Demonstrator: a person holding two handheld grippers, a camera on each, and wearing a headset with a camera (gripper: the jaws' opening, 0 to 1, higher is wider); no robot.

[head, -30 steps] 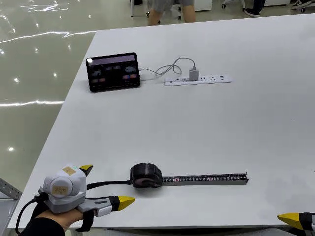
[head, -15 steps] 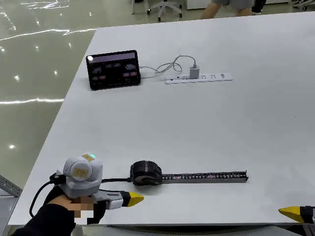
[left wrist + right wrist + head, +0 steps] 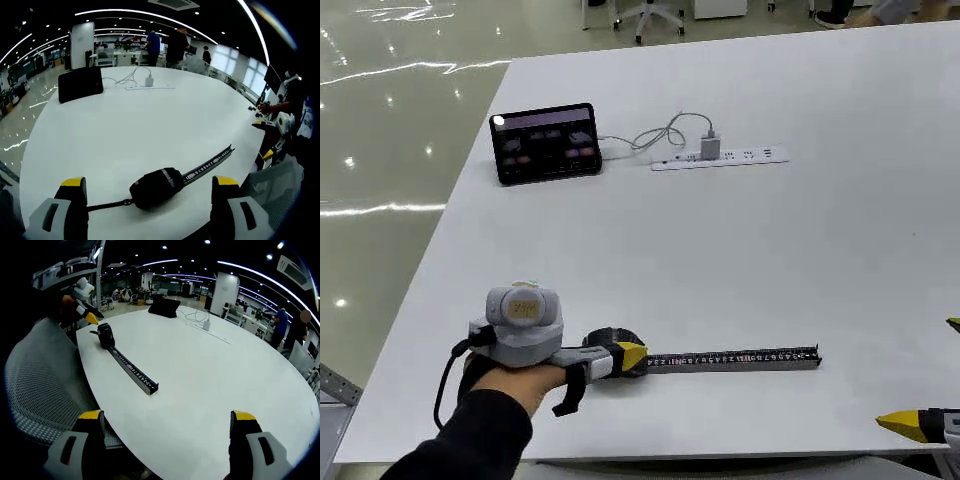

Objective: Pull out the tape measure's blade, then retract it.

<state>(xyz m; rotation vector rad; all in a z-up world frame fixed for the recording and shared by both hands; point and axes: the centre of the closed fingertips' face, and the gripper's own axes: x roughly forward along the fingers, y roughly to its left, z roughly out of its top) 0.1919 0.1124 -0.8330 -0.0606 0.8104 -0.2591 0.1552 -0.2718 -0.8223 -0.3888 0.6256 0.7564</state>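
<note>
The black tape measure (image 3: pixel 611 339) lies near the table's front edge, its blade (image 3: pixel 740 359) drawn out to the right and flat on the white table (image 3: pixel 720 250). My left gripper (image 3: pixel 619 350) is open, one jaw on each side of the case (image 3: pixel 156 186); in the left gripper view neither touches it. A short black strap trails from the case toward that gripper. My right gripper (image 3: pixel 927 375) is open at the front right corner, well clear of the blade's end (image 3: pixel 151 387). In the right gripper view (image 3: pixel 167 416) nothing lies between its jaws.
A dark tablet (image 3: pixel 545 143) stands at the back left, with a white power strip (image 3: pixel 720 160), charger and cable beside it. A grey mesh chair (image 3: pixel 45 390) sits just off the front table edge. People stand in the far background.
My left gripper has moved right and forward from the table's front left corner, and its jaws now stand on either side of the tape measure's case. The blade and the right gripper have hardly moved.
</note>
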